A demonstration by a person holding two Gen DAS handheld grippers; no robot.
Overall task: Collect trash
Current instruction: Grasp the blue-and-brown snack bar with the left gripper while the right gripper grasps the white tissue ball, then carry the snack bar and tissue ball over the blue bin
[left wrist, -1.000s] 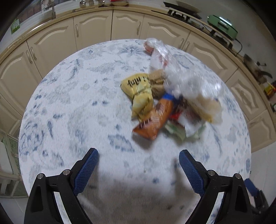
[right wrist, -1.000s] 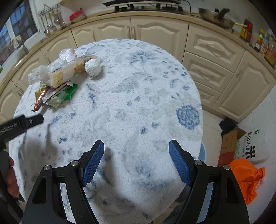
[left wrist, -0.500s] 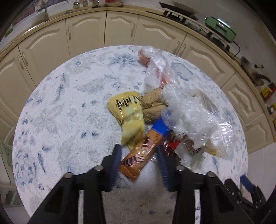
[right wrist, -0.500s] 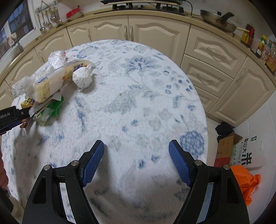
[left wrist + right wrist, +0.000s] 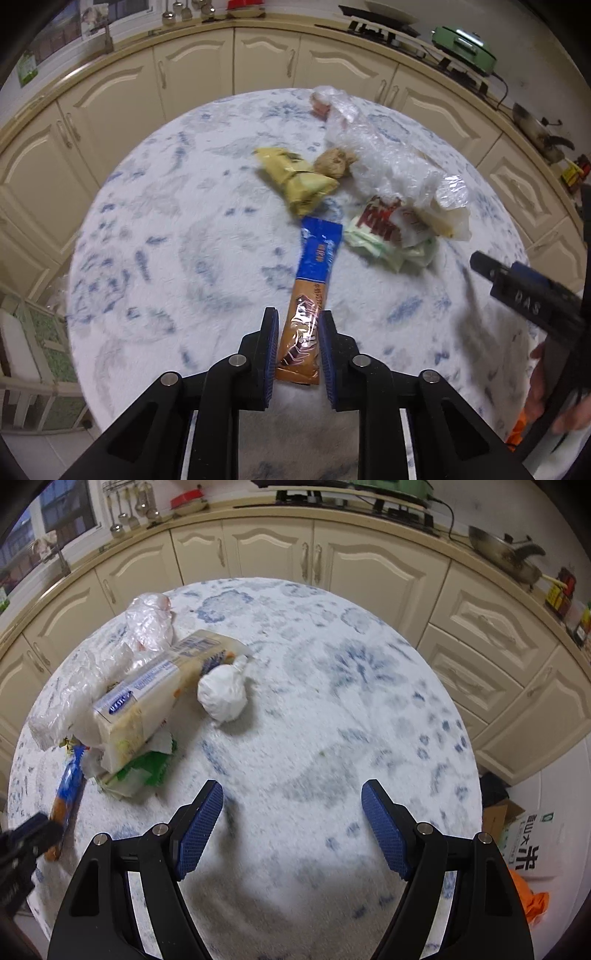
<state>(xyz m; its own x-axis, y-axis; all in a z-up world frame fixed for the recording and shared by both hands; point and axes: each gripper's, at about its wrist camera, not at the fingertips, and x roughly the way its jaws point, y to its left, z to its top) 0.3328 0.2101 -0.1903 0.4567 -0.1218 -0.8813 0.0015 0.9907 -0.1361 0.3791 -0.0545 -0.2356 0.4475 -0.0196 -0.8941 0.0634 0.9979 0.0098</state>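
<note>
My left gripper [image 5: 298, 317] is shut on the near, orange end of a long orange-and-blue wrapper [image 5: 317, 258], which lies on the round blue-patterned table [image 5: 177, 240]. Beyond it is a trash pile: a yellow wrapper [image 5: 295, 177], a brown crumpled wad [image 5: 334, 162], a clear plastic bag [image 5: 388, 162] and red-white and green wrappers [image 5: 384, 229]. My right gripper [image 5: 292, 790] hangs open over bare tablecloth, with nothing between its pads. To its left are a long cracker pack [image 5: 159, 686], a knotted white bag [image 5: 221, 698] and the held wrapper [image 5: 68, 786].
Cream kitchen cabinets [image 5: 369, 565] curve around behind the table [image 5: 369, 701]. On the floor at the right are a cardboard box [image 5: 532, 834] and an orange bag [image 5: 535, 901]. A person's hand [image 5: 543, 387] holds the right gripper [image 5: 517, 284] at the right edge of the left wrist view.
My left gripper went from wide open to shut on the orange-and-blue wrapper and drew it out of the pile toward me. My right gripper moved left, toward the pile.
</note>
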